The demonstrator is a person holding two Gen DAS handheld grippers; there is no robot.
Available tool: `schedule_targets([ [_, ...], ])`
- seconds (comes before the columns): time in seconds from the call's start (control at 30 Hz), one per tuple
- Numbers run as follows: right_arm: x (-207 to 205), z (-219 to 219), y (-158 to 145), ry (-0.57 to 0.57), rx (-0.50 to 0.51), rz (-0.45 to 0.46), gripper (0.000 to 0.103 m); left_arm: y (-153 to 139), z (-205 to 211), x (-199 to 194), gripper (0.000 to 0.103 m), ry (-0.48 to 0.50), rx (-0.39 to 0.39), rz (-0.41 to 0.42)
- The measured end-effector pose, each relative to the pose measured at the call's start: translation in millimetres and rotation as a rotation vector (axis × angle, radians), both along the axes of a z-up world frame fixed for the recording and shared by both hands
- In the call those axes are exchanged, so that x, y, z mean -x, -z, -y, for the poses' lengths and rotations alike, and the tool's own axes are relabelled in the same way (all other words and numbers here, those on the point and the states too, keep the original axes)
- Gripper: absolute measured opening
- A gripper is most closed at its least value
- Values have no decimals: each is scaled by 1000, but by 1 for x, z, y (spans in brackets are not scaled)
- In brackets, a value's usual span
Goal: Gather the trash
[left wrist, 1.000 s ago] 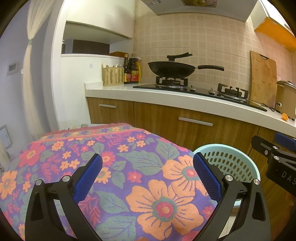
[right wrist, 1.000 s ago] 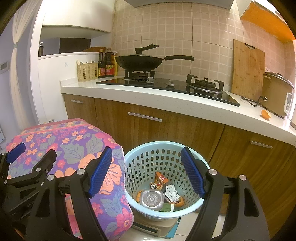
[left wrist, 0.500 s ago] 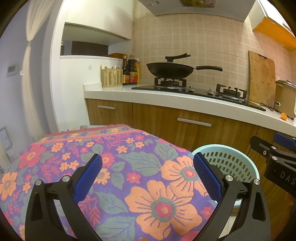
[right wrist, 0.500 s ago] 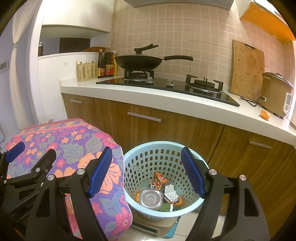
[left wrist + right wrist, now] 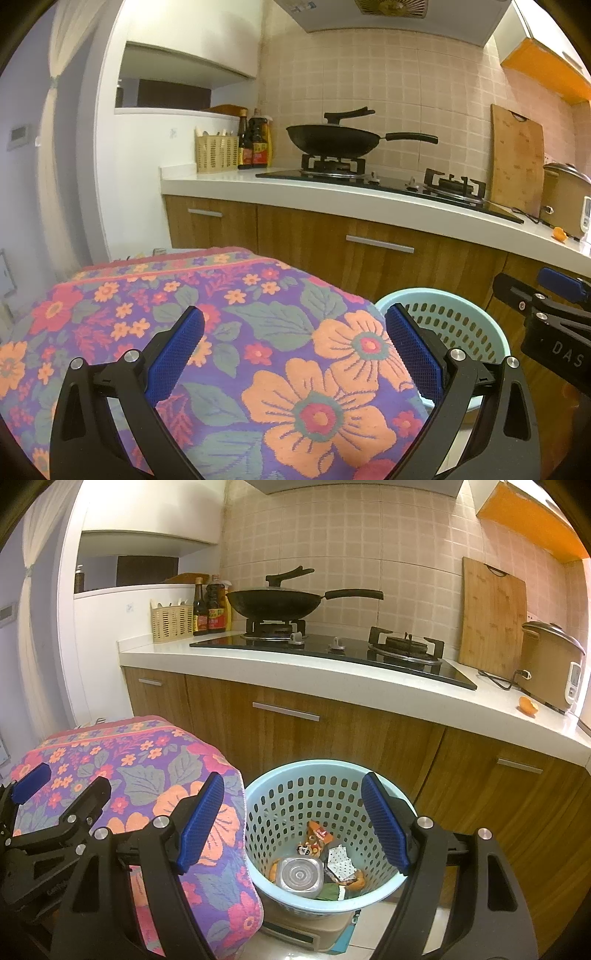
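The left gripper [image 5: 293, 349] is held over a flowered cloth [image 5: 229, 332] that covers a raised surface; its jaws stand wide apart and nothing is seen between them. The right gripper [image 5: 291, 821] is held above a pale blue basket [image 5: 280, 797] that stands on a beige box on the floor, just beside the cloth and in front of the wooden cabinet doors. Its jaws are also set wide apart and nothing is gripped by them.

Trash is seen lying in the bottom of the basket: a clear plastic container [image 5: 299, 875] with a round lid, a crumpled snack wrapper [image 5: 316, 840], a white dotted scrap [image 5: 341, 860] and some orange and green bits that cannot be told apart clearly.

One small orange piece [image 5: 528, 706], perhaps peel, is left on the white bench, near a rice cooker [image 5: 552, 664] at the far right. A black wok [image 5: 273, 603] is set on the stove, and a wooden board [image 5: 493, 613] is leaned against the tiled wall.
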State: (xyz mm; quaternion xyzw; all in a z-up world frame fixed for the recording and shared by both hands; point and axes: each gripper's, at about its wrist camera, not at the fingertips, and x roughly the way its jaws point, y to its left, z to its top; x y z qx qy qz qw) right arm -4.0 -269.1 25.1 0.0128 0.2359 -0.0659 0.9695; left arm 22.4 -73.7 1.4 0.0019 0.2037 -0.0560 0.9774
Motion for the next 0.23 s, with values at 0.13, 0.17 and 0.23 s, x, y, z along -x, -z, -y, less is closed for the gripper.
schedule_targets([
  [0.13, 0, 0, 1, 1, -1, -2, 73, 1, -1, -2, 96, -4, 11, -21],
  [0.17, 0, 0, 1, 2, -1, -2, 73, 2, -1, -2, 96, 2, 16, -25],
  [0.23, 0, 0, 1, 0, -3, -2, 73, 2, -1, -3, 96, -4, 9, -25],
])
